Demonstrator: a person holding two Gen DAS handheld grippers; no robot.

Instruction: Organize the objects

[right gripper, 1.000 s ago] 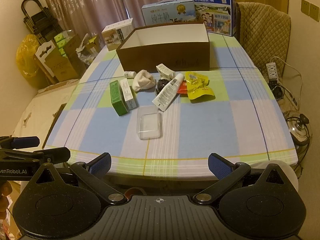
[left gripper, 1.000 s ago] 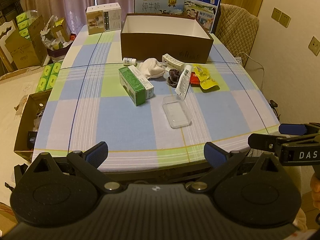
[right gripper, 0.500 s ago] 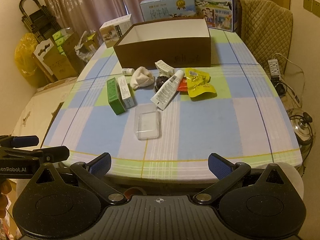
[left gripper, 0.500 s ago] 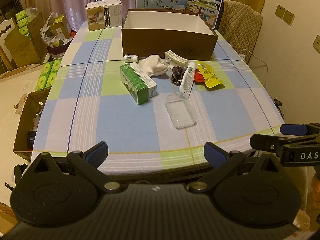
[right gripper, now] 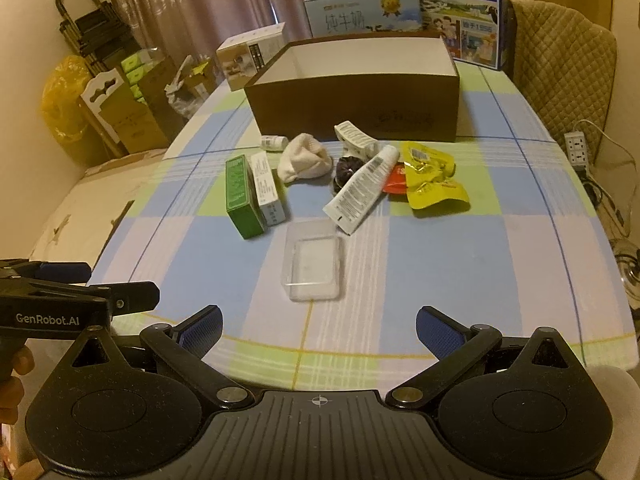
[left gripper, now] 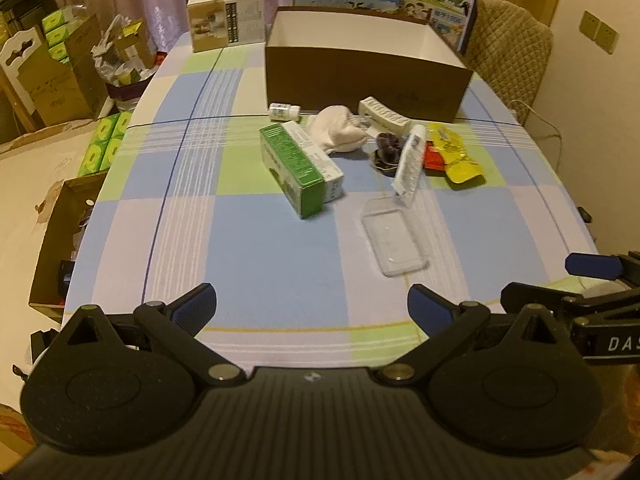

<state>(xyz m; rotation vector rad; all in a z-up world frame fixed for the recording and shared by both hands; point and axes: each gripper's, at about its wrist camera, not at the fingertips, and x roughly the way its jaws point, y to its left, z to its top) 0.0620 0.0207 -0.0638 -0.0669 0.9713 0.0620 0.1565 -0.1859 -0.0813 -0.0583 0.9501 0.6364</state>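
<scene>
An open brown cardboard box (left gripper: 366, 76) (right gripper: 356, 108) stands at the far middle of the checked table. In front of it lie a green carton (left gripper: 290, 170) (right gripper: 240, 196), a white carton (right gripper: 267, 188), a small white bottle (left gripper: 283, 112), a white cloth (left gripper: 340, 134) (right gripper: 304, 162), a white tube (left gripper: 408, 164) (right gripper: 362, 188), a yellow pouch (left gripper: 456, 156) (right gripper: 432, 180) and a clear plastic case (left gripper: 394, 242) (right gripper: 314, 266). My left gripper (left gripper: 312, 308) and right gripper (right gripper: 318, 330) hang open over the near table edge, both holding nothing.
Milk cartons (right gripper: 460, 12) and a beige product box (left gripper: 226, 18) stand behind the brown box. A quilted chair (right gripper: 560, 68) is at the far right. Cardboard boxes (left gripper: 60, 80) and green packs (left gripper: 102, 148) crowd the floor to the left; a power strip (right gripper: 576, 148) lies right.
Both grippers have moved forward and slightly lower toward the table, so the objects look nearer. Both stay open; nothing on the table has shifted.
</scene>
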